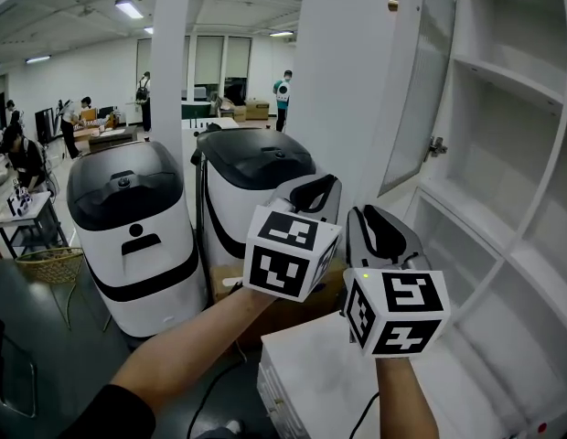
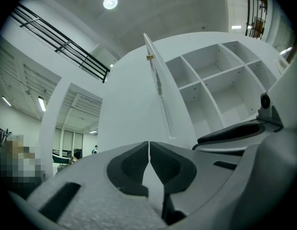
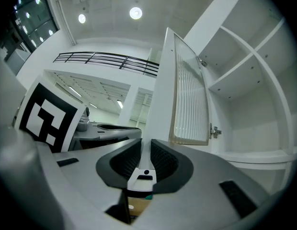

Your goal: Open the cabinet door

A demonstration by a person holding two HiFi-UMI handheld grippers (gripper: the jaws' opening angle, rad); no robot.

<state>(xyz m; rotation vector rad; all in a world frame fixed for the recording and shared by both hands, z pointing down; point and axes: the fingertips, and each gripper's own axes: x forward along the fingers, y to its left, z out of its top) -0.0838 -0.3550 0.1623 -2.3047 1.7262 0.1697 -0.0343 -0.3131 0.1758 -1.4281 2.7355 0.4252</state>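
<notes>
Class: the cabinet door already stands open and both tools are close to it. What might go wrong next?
1. The door stands open with the left tool and right tool close in front of it; a careless swing might knock it or strain the hinge.
2. The two tools sit side by side and might bump each other.
3. The door's ribbed pane looks fragile if struck.
</notes>
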